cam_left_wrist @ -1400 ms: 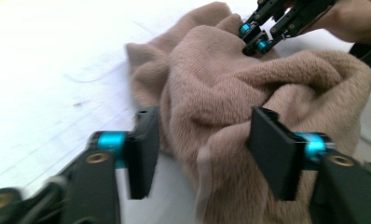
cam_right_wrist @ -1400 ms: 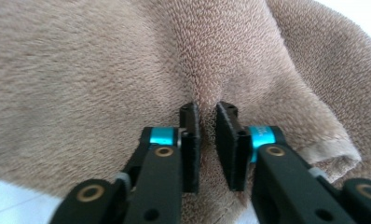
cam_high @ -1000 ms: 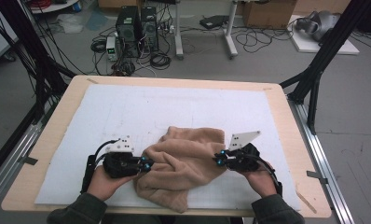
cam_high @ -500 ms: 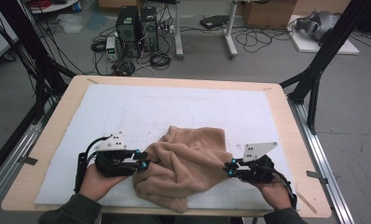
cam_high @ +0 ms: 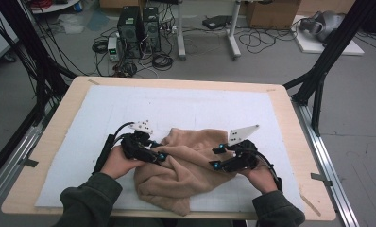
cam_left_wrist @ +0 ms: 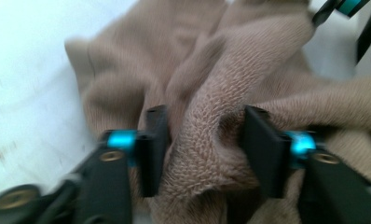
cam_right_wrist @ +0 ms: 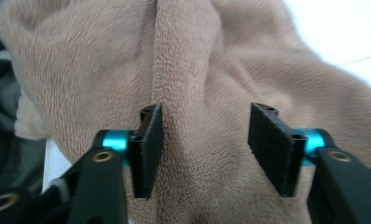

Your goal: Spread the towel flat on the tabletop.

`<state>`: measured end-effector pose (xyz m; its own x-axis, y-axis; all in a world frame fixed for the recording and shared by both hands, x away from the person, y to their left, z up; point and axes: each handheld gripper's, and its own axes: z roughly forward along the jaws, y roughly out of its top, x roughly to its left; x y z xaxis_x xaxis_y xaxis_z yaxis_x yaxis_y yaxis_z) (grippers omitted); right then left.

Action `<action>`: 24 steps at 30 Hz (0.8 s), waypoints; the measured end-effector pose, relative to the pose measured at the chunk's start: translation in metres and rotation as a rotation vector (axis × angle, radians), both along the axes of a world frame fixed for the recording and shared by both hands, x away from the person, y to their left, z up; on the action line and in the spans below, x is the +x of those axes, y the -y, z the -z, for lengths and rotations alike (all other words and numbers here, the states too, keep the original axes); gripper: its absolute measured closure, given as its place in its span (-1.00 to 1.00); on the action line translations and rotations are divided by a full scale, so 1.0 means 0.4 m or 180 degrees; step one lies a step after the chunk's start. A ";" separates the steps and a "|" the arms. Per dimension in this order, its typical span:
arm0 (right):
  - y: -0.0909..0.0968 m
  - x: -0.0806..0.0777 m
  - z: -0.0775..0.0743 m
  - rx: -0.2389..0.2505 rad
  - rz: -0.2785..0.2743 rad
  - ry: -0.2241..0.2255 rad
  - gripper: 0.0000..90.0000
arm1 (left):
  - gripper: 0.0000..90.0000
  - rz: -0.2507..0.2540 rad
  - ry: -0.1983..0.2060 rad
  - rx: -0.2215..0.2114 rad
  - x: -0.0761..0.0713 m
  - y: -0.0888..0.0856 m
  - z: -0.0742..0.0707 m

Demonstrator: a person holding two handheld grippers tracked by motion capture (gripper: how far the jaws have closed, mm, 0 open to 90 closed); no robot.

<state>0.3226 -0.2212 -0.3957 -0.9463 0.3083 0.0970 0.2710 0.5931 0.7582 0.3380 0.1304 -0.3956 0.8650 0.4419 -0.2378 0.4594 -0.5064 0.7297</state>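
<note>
A tan fleece cloth (cam_high: 186, 175) lies crumpled on the white mat near the table's front edge. My left gripper (cam_high: 160, 156) is at the cloth's left side. In the left gripper view its jaws (cam_left_wrist: 207, 144) have just been opening and stand apart, with a thick fold of the cloth (cam_left_wrist: 207, 116) bulging between them. My right gripper (cam_high: 216, 158) is at the cloth's right side. Its jaws (cam_right_wrist: 204, 140) have also just been opening and stand open over the cloth (cam_right_wrist: 207, 70). A raised ridge of cloth runs beside one pad (cam_right_wrist: 151, 140).
The white mat (cam_high: 186, 106) covers most of the wooden table (cam_high: 290, 137). Black frame posts stand at the table's left and right sides. Computers and cables lie on the floor beyond the far edge.
Both grippers' jaws have come apart from the cloth they pinched. The left hand moved in toward the cloth's middle. The right hand drew back toward the front edge, then returned to the cloth.
</note>
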 end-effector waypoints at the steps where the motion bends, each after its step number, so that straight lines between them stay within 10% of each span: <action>1: 0.000 0.000 0.000 0.0000 0.0000 0.0000 0.26 | 0.40 0.0020 -0.0020 0.0014 0.000 -0.007 0.012; 4: -0.012 0.006 0.016 -0.0208 -0.0099 0.0045 0.82 | 0.71 -0.0058 -0.0012 0.0084 -0.001 -0.017 0.019; 8: -0.028 0.027 0.001 -0.0150 0.0007 0.0100 0.87 | 0.76 -0.0368 0.0349 0.0020 -0.015 -0.033 -0.034; 14: -0.055 0.035 -0.123 0.0161 -0.0003 0.0415 0.88 | 0.76 -0.0768 0.0902 -0.0154 -0.051 -0.082 -0.159; 18: -0.088 0.013 -0.156 -0.0011 -0.0166 0.0485 0.87 | 0.76 -0.0642 0.0864 0.0070 -0.091 -0.092 -0.161; 24: -0.099 -0.039 -0.069 -0.0192 -0.0350 0.0231 0.87 | 0.75 -0.0469 0.0596 0.0276 -0.161 -0.092 -0.032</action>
<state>0.3069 -0.1817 -0.3681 -0.9786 0.2057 0.0115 0.1476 0.6612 0.7355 0.2738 0.1672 -0.3829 0.8151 0.5782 -0.0352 0.3937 -0.5085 0.7658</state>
